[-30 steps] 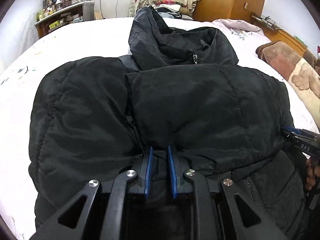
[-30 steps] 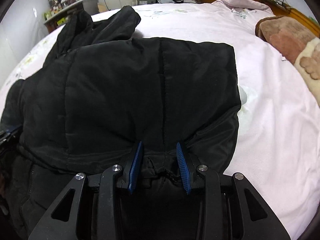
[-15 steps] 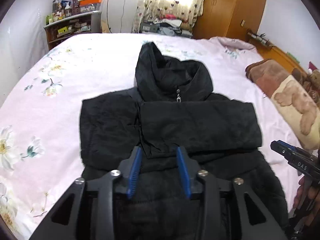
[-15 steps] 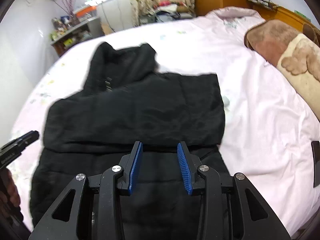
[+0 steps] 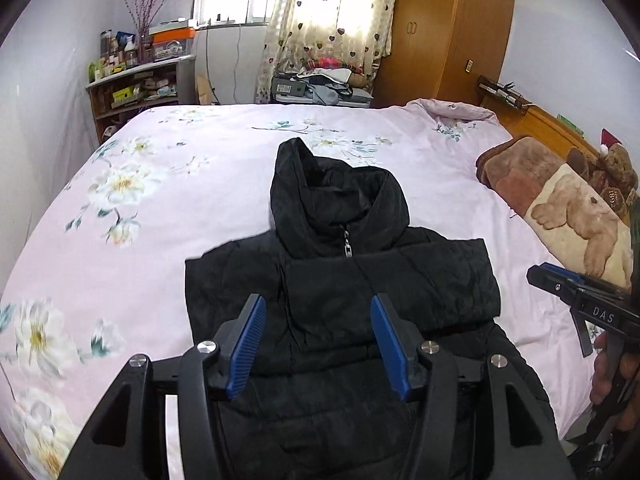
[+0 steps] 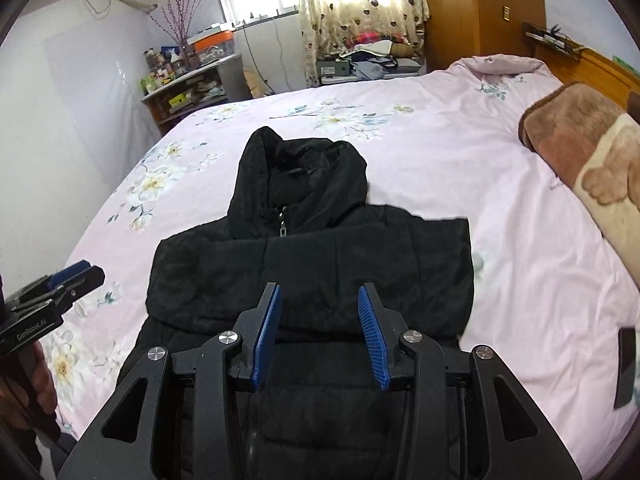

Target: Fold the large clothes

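A black hooded puffer jacket (image 5: 340, 288) lies flat on the pink floral bed (image 5: 180, 168), hood pointing away, both sleeves folded across its chest. It also shows in the right wrist view (image 6: 312, 264). My left gripper (image 5: 318, 320) is open and empty, held above the jacket's lower part. My right gripper (image 6: 318, 312) is open and empty, also above the lower part. The right gripper shows at the right edge of the left wrist view (image 5: 576, 292). The left gripper shows at the left edge of the right wrist view (image 6: 60, 284).
A brown bear-print blanket (image 5: 560, 200) lies folded along the bed's right side by a wooden headboard (image 5: 552, 128). A cluttered shelf (image 5: 132, 88) stands beyond the far left corner. A wooden wardrobe (image 5: 440, 28) and piled clothes (image 5: 328, 80) stand behind the bed.
Both grippers opened, let go of the jacket and pulled up and back from it. The jacket now lies flat with its sleeves folded across the chest.
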Demonstrator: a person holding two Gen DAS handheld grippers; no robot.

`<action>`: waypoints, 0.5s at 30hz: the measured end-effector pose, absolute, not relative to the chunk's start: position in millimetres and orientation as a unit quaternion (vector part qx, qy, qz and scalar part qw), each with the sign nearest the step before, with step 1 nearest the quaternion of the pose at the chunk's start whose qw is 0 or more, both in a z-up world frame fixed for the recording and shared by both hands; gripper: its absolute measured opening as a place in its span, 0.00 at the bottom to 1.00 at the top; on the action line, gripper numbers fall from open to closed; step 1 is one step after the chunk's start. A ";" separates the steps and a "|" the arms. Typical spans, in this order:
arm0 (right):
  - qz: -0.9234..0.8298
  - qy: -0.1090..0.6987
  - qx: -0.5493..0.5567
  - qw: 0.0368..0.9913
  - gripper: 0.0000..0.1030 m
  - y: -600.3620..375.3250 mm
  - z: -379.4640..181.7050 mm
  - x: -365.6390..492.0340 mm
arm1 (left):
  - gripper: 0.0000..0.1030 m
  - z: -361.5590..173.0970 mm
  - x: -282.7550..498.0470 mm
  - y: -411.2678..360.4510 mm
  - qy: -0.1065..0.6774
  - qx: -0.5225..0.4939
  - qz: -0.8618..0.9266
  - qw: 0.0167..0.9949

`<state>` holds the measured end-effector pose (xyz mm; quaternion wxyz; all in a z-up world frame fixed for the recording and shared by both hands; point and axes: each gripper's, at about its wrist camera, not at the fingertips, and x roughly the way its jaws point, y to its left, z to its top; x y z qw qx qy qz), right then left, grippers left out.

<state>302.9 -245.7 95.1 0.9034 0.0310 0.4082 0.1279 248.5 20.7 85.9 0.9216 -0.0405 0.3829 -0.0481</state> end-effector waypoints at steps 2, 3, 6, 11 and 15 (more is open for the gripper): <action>0.130 0.408 0.029 0.903 0.40 -242.6 97.3 315.4 | 0.57 85.5 264.5 20.2 0.383 -0.032 -0.051 0.922; 0.130 0.408 0.028 0.903 0.40 -240.6 98.4 324.2 | 0.57 84.7 276.0 20.5 0.383 -0.029 -0.051 0.922; 0.137 0.407 0.027 0.903 0.40 -233.9 97.5 361.0 | 0.59 80.7 309.8 22.0 0.387 -0.028 -0.054 0.920; 0.133 0.425 0.037 0.895 0.40 -223.9 82.8 429.3 | 0.59 64.5 379.3 28.6 0.399 -0.032 -0.051 0.915; 0.130 0.439 0.040 0.888 0.40 -218.5 62.6 477.1 | 0.59 40.9 433.0 34.6 0.415 -0.047 -0.044 0.908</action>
